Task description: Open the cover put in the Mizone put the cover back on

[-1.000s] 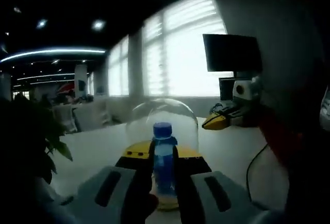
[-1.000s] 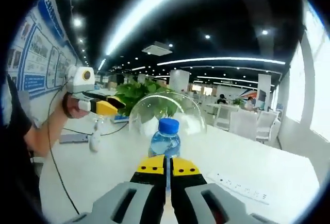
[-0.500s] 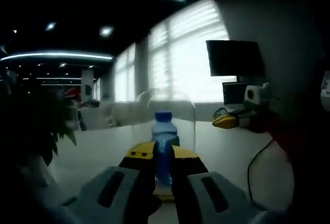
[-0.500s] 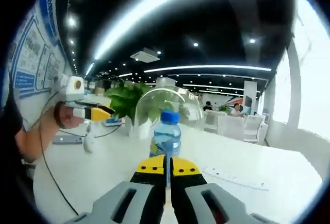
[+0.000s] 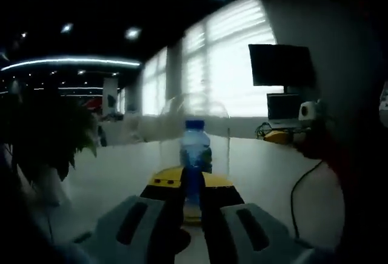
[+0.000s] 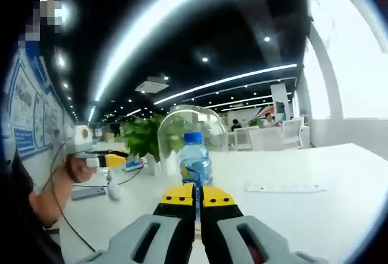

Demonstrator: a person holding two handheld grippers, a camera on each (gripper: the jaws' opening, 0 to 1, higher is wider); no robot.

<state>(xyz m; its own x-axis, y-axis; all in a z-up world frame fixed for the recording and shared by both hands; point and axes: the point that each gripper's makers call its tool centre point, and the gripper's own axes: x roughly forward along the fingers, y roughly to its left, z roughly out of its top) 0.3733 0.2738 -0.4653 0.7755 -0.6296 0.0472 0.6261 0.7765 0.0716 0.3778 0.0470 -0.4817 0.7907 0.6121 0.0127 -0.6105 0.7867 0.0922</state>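
In the left gripper view, the left hand-held gripper (image 5: pixel 193 200) has its jaws drawn close together on the lower body of the Mizone bottle (image 5: pixel 195 155), which rises upright between the yellow tips, its blue cap topmost. The clear dome cover (image 5: pixel 195 132) stands just behind the bottle; whether the two touch cannot be told. A yellow base shows low between the jaws, below the bottle. A potted plant (image 5: pixel 51 135) sits at the left, a dark monitor (image 5: pixel 281 65) at the right before bright blinds, and the right hand-held gripper (image 5: pixel 280 135) appears small beside it, over the white tabletop (image 5: pixel 264 167).

In the right gripper view, the right hand-held gripper (image 6: pixel 197 194) has its jaws pressed nearly together, leaving only a thin slit; what they pinch cannot be made out. Straight ahead stands the bottle (image 6: pixel 194 164) with the dome (image 6: pixel 193 132) behind it. At the left a person's hand (image 6: pixel 74 168) holds the left hand-held gripper (image 6: pixel 115 159) above the tabletop (image 6: pixel 315 203). A white power strip (image 6: pixel 285 187) lies at the right.
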